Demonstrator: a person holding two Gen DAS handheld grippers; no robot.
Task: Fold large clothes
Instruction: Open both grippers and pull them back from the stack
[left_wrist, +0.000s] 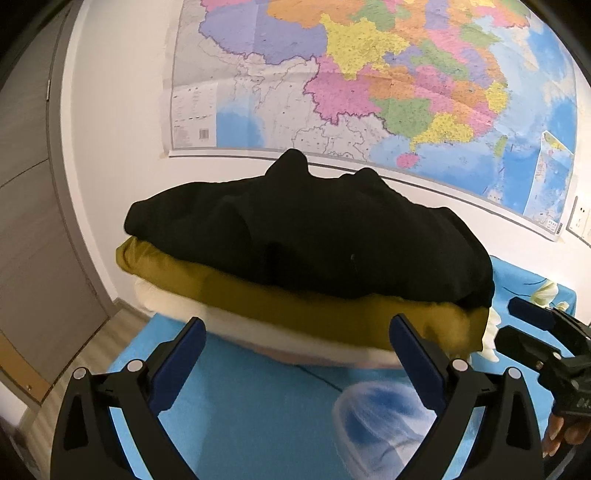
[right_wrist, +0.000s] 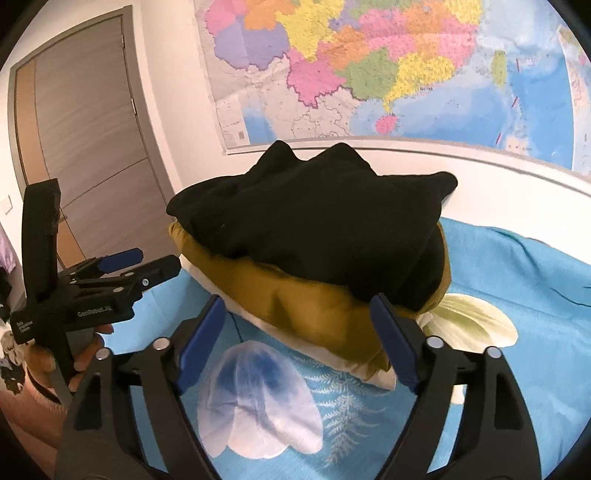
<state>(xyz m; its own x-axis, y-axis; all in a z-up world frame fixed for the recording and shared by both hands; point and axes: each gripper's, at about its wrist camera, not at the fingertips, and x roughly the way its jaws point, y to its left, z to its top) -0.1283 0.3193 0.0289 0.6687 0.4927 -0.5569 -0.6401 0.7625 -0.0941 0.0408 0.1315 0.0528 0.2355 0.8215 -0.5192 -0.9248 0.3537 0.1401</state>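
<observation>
A stack of folded clothes lies on the blue flowered bed sheet (left_wrist: 258, 406): a black garment (left_wrist: 314, 236) on top, a mustard one (left_wrist: 221, 288) under it, a white one (left_wrist: 240, 325) at the bottom. My left gripper (left_wrist: 295, 325) stands open just in front of the stack, nothing between its blue pads. In the right wrist view, the same black garment (right_wrist: 314, 221) and mustard layer (right_wrist: 295, 310) sit ahead of my right gripper (right_wrist: 298, 302), open, its right fingertip by the stack's near corner. Each gripper shows in the other's view: right gripper (left_wrist: 532, 317), left gripper (right_wrist: 147, 264).
A large coloured map (left_wrist: 369, 74) hangs on the white wall behind the bed. A grey door (right_wrist: 92, 129) stands at the left, with wood floor below it. A person's hand (right_wrist: 88, 354) holds the left gripper. The sheet (right_wrist: 517, 266) stretches to the right of the stack.
</observation>
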